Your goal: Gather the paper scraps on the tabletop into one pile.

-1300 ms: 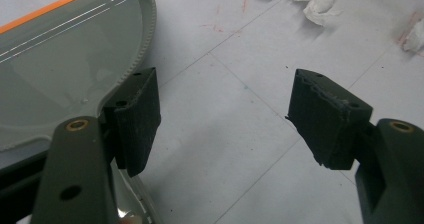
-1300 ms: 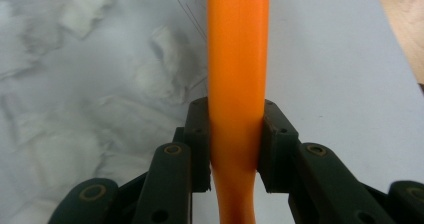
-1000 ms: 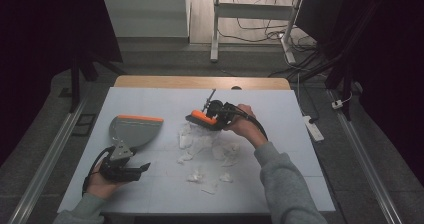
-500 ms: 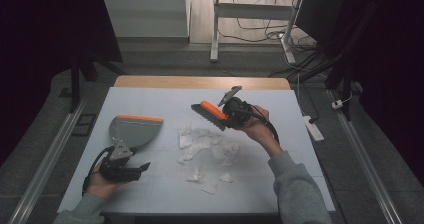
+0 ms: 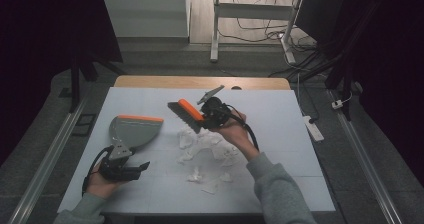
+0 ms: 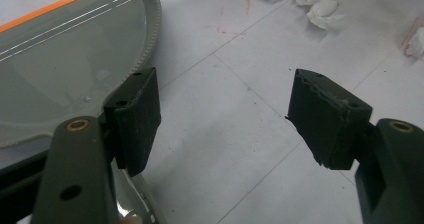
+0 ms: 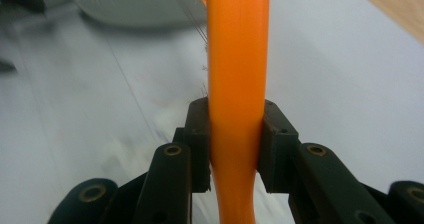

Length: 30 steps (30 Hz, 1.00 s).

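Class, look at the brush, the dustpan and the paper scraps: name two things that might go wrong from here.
1. The left claw is open beside the dustpan, not gripping it, so a sweep might push the pan away.
2. The right claw pinches only the brush handle's narrow orange end; the brush may twist, scattering the paper scraps.

room: dim, dark at sides | floor [image 5: 60, 114]: grey | desk [image 5: 280, 109]: pale top, wooden far edge | behind: white frame legs [image 5: 215, 29], cables [image 5: 260, 26] on wooden floor
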Each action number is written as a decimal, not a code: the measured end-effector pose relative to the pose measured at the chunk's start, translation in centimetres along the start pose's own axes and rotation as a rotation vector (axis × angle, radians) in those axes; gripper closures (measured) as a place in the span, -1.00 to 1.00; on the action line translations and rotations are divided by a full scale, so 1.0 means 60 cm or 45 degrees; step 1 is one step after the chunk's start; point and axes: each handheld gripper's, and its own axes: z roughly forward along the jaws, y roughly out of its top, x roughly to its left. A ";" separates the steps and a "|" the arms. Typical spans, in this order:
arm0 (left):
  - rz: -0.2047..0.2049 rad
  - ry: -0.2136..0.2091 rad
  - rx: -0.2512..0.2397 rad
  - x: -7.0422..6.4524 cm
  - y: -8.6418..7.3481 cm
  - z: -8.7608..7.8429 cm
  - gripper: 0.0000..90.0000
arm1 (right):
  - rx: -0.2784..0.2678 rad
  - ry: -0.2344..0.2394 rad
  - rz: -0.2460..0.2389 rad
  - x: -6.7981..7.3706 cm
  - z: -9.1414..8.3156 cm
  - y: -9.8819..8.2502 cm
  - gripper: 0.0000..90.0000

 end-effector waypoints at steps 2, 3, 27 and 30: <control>-0.002 -0.001 -0.002 -0.001 -0.001 0.001 -0.34 | -0.015 0.027 0.039 0.013 0.021 0.016 0.56; -0.003 -0.001 -0.001 -0.001 -0.001 0.001 -0.34 | -0.022 0.050 0.059 0.020 0.035 0.025 0.56; 0.001 0.003 0.011 0.000 -0.004 0.003 -0.33 | 0.107 0.019 0.488 -0.030 0.052 -0.056 0.56; 0.003 0.003 0.012 -0.001 -0.004 0.003 -0.33 | 0.079 -0.016 0.448 -0.025 0.021 -0.056 0.56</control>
